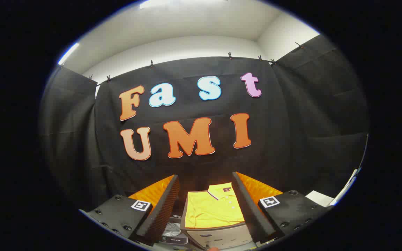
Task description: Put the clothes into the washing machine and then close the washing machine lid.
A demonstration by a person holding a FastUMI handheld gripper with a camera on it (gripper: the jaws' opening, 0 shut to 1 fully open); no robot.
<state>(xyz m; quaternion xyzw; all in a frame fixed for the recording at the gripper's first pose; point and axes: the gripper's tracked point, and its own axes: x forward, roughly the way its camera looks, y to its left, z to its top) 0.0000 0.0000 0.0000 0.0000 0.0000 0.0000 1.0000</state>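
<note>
Fingers (168,205) spread wide apart, nothing held, no contact with anything; gripper (206,205) sits raised, looking out over the setup. Square black-and-white marker tags (140,205) on top of each finger body. Black cloth wall (309,132) straight ahead and wrapping both sides, clipped up along its top edge, white wall and ceiling with light strips above. Small white sheet-like thing (319,198) off past the right finger body, too cut off to identify.

Yellow polo shirt (213,209), folded flat, collar pointing away toward the cloth wall, lies in the gap between the two fingers and below them, not touching either. It rests on a flat-topped box-like unit (218,235) with a pale front face, the shirt covering most of the top. Washing machine (173,233), partly seen, a grey appliance with a round dial, just beside that unit, down by the left finger; lid state can't be told. Nothing between the fingers and the shirt.
</note>
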